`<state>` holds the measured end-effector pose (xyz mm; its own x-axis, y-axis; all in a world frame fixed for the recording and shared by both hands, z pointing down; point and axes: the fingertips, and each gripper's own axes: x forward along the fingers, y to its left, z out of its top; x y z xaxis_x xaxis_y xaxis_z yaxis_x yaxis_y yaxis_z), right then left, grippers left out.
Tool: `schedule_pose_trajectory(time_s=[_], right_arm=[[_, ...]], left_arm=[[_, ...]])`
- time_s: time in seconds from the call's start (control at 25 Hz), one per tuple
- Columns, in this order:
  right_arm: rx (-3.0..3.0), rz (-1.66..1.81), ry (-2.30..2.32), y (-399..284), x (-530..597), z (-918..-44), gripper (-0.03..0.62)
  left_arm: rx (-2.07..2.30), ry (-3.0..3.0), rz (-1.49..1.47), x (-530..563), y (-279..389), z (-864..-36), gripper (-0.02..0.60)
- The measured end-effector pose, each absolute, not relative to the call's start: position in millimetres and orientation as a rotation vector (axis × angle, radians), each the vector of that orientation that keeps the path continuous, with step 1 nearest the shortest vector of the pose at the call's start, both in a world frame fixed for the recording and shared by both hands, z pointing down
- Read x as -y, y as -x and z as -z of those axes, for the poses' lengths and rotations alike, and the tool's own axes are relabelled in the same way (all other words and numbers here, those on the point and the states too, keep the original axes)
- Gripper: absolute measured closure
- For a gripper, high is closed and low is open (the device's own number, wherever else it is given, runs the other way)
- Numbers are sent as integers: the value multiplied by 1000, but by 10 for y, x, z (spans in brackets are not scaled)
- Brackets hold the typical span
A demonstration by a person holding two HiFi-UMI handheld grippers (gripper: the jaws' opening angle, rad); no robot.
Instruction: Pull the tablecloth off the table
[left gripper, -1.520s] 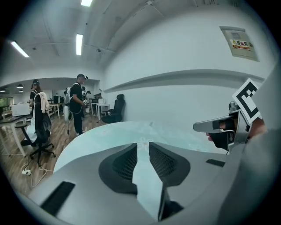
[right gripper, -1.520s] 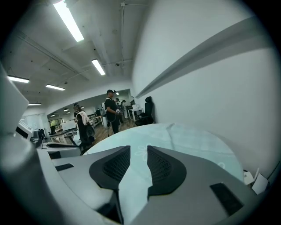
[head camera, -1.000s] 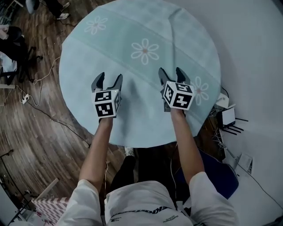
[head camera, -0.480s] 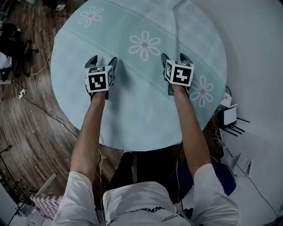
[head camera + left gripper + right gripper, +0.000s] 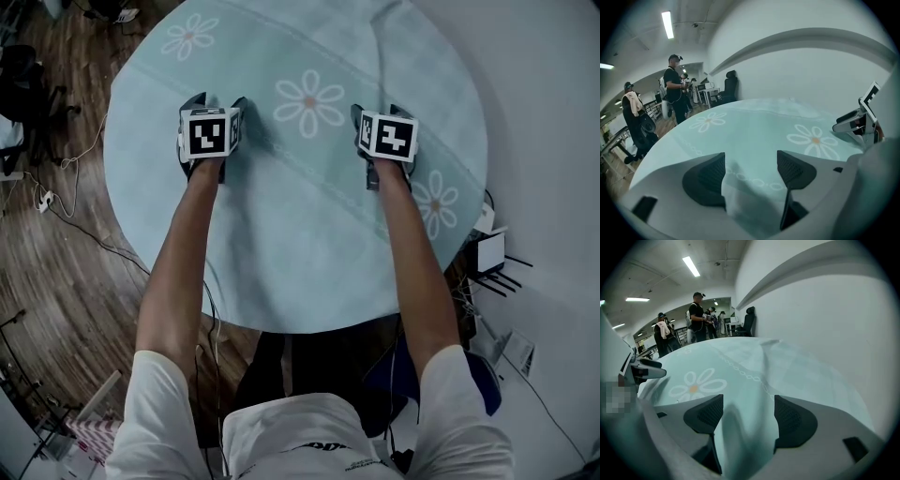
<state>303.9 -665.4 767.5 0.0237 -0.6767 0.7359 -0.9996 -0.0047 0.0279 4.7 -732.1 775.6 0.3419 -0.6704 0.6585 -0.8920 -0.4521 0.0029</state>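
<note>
The pale green tablecloth (image 5: 300,225), printed with white daisies (image 5: 308,101), lies spread over the whole round surface (image 5: 281,323), its hem hanging past the rim all round. A raised crease (image 5: 380,42) runs up its far right side.

Both bare arms reach over the cloth. The left tongs (image 5: 217,101) sit left of the middle daisy and the right tongs (image 5: 379,111) right of it, well apart, both tilted downward. Each pair has just been opening and stands wide. Only flat cloth shows in the gap and the pads grip nothing. Whether the tips touch the fabric cannot be told.

A dark wood floor (image 5: 56,272) strewn with cables borders the surface on the left, and a white wall (image 5: 811,70) stands beside it. In the left tongs' view, several people (image 5: 675,89) stand in the room behind.
</note>
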Motion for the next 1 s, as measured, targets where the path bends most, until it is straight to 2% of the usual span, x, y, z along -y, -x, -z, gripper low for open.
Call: schedule_pose_trajectory(time_s=[0.32,0.72,0.88,1.0], right_arm=[[1713,-771,-1710,-3131,6842,-7824,267],[1705,-786,-1709,-3112,6822,-7829,273],[1708,-786,-1701,-3074,6825,-7820,336],[1709,-789,-1687,-3044,6800,-7820,411]], left_arm=[[1327,-2215,-889,7561,-201,-7871,239],[1282,-2180,-907,7532,-221,-7889,288],[1265,-2193,-925,7495,-275,-7883,358],[1238,-2214,-958,7426,-371,-7874,487]])
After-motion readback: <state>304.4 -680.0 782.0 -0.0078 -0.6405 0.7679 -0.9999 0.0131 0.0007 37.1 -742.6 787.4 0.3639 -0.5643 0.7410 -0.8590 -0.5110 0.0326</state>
